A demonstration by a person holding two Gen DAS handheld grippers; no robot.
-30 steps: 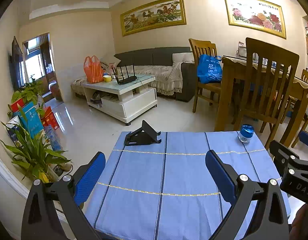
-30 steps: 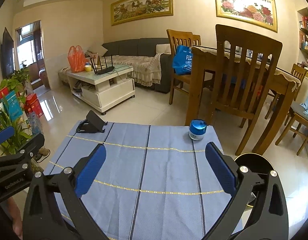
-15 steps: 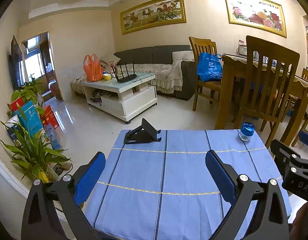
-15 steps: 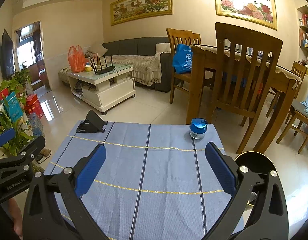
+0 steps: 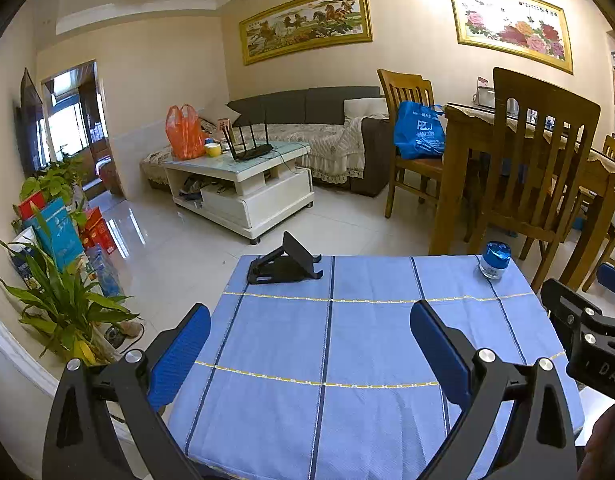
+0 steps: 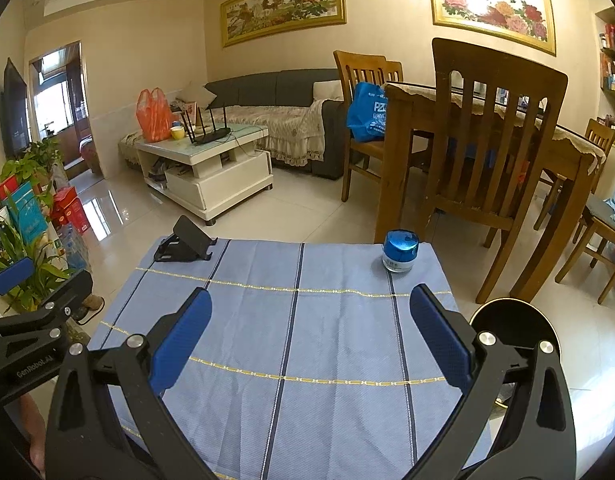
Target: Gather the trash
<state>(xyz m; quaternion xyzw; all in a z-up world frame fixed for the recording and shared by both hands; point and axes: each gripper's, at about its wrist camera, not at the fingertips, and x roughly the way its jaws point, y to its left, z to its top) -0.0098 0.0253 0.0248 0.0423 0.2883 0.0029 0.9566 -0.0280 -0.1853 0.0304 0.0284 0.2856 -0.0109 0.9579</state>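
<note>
Left gripper and right gripper are both hanging spread wide, empty, over the blue tablecloth — no trash showing on it. Phone stand upper left, blue-capped jar upper right. Only right view is showing a black round bin at lower right.

Small table covered by a blue striped cloth, black phone stand at far left, blue-lidded jar at far right
</note>
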